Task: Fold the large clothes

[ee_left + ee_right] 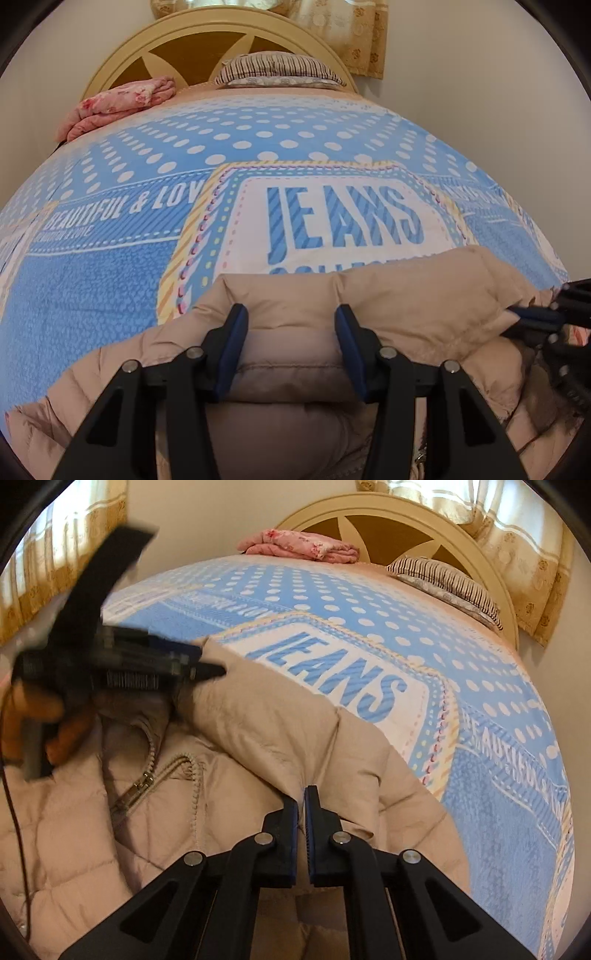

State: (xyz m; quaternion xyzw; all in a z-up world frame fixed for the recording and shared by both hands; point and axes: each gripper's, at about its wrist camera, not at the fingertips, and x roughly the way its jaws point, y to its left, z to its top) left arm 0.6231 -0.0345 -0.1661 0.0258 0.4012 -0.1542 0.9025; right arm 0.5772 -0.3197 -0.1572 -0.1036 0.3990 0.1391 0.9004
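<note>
Two claws work over a beige puffer coat (295, 347) that lies at the near end of a bed (110, 280), on a blue dotted cover printed with "JEANS". The left claw (291, 325) stands released, its blue-padded fingers (232, 343) spread apart above a quilted fold of the coat, with the fabric lying between them but not pressed. In the right wrist view that same claw appears blurred at the left, held in a hand (44, 720) near the coat's collar and zipper (140, 782). The right claw (301, 801) is clenched on the coat: its two pads sit almost together with a thin ridge of beige fabric pinched between them, at a seam on the coat's upper edge. In the left wrist view this claw shows at the right edge, gripping the coat's rim. At the far end of the bed a striped pillow (280, 70) leans against a cream headboard (207, 33), and a folded pink blanket (118, 103) rests just beside it. Patterned curtains (517, 528) hang behind.
</note>
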